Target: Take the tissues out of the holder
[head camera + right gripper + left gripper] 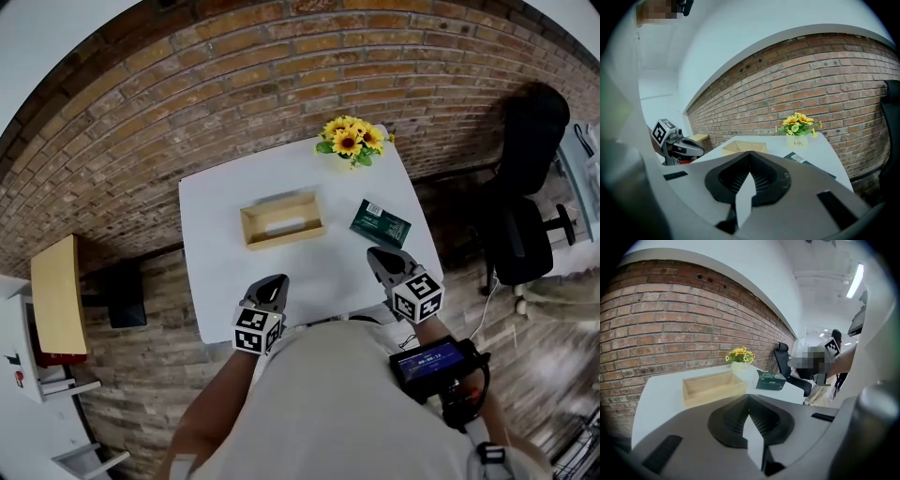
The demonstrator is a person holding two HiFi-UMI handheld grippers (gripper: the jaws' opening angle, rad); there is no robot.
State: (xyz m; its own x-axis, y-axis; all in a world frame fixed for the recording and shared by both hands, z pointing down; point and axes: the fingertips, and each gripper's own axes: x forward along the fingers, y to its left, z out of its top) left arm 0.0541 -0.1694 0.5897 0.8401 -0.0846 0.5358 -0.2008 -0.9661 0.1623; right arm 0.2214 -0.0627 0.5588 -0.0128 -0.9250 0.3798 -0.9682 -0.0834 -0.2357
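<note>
Head view puts the wooden tissue holder [281, 220] near the middle of the white table [216, 253], lying flat with its opening facing up. Its long axis runs left to right across the tabletop, slightly skewed, so that its right end sits a little farther from the person than its left. A pale strip of tissues [284, 226] shows inside the opening, lying along that same axis.

To the holder's right, apart from it, a dark green pack [381, 223] lies flat and turned at an angle. A small pot of sunflowers [352, 139] stands at the table's far edge, beside the brick wall [187, 103].

The left gripper [275, 281] hovers over the near edge of the table, pointing toward the holder's left half and well short of it. Its own view shows its jaws closed together with nothing between them. The right gripper [380, 256] is at the near right of the table, just short of the green pack, and its jaws are likewise pressed together and empty.

A black office chair [525, 187] stands on the floor to the right of the table.
</note>
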